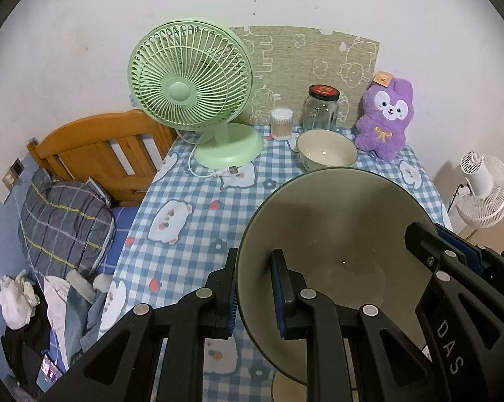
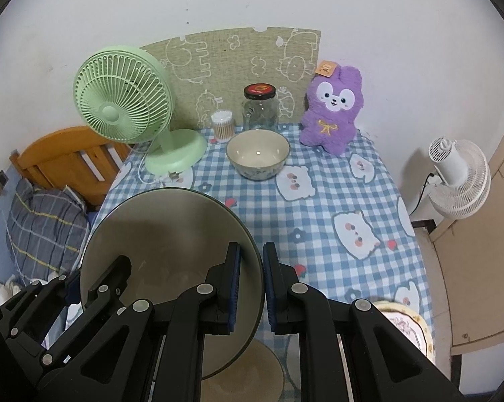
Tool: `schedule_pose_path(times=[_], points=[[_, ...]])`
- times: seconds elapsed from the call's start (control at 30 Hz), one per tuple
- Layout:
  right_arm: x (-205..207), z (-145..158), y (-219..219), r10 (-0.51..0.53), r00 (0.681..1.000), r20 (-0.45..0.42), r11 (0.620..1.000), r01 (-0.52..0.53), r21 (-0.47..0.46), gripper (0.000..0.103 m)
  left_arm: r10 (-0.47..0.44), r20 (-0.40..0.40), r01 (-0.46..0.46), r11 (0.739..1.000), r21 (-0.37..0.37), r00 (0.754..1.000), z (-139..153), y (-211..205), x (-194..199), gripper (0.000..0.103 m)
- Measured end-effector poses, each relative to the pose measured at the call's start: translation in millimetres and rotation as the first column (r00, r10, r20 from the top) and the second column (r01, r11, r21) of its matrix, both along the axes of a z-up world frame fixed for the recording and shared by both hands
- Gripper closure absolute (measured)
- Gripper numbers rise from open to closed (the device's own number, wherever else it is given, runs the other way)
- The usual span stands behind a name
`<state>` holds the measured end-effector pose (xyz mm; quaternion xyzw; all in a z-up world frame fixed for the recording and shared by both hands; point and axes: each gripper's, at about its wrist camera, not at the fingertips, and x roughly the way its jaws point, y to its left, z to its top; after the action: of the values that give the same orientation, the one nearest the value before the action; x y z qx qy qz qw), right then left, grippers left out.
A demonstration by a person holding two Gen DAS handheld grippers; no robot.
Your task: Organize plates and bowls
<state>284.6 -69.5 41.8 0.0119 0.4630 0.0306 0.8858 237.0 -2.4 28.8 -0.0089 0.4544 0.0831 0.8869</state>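
A large grey-green bowl (image 1: 335, 234) is held up over the near part of the checked tablecloth (image 1: 191, 201). My left gripper (image 1: 255, 288) is shut on its left rim, one finger inside, one outside. My right gripper (image 2: 252, 284) is shut on the same bowl's (image 2: 164, 241) right rim; its arm also shows in the left wrist view (image 1: 452, 268). A smaller cream bowl (image 1: 327, 149) (image 2: 258, 157) stands upright at the back of the table. A flat plate (image 2: 245, 375) lies under the held bowl. A floral plate (image 2: 409, 325) lies at the near right edge.
A green desk fan (image 1: 191, 100) (image 2: 124, 107) with its cord stands back left. A cotton swab tub (image 1: 281, 124), a glass jar (image 1: 320, 109) and a purple plush (image 1: 385, 117) line the back. A bed (image 1: 67, 221) lies left, a white fan (image 2: 456, 181) right.
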Motion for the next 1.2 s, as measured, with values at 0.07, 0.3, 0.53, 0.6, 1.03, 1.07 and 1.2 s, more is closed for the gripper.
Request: schedule_pose_path(times=[0.07,0.3,0.53,0.6,1.03,1.07,1.2], points=[[-8,0,-3,0.000,1.000,-0.001,1.000,0.000,-0.001,0.086,0.001,0.002,-0.001,1.000,0.001,1.000,0,-5,-7,0.088],[-35,-9,-20,-0.007,1.000,-0.027,1.000,0.008,0.010,0.086,0.002,-0.008,-0.002,1.000,-0.001,1.000,-6,-20,-31,0.088],[-56,-25,-33,-0.009,0.998,-0.054,1.000,0.010,0.007,0.086,0.007,-0.037,-0.008,1.000,-0.007,0.999,-22,-35,-53,0.088],[-60,-30,-36,-0.010,0.998,-0.062,1.000,0.010,0.005,0.086,0.005,-0.044,-0.005,1.000,-0.008,0.999,-25,-38,-56,0.088],[-73,-70,-42,-0.003,0.990,-0.139,1.000,0.001,-0.018,0.086,0.008,-0.113,-0.009,1.000,-0.011,0.994,-64,-47,-73,0.087],[-73,-73,-42,-0.005,0.989,-0.147,1.000,0.002,-0.018,0.086,0.007,-0.118,-0.008,1.000,-0.010,0.993,-66,-47,-74,0.087],[-73,-80,-42,-0.005,0.986,-0.164,1.000,0.002,-0.020,0.086,0.010,-0.137,-0.013,1.000,-0.017,0.991,-76,-47,-75,0.087]])
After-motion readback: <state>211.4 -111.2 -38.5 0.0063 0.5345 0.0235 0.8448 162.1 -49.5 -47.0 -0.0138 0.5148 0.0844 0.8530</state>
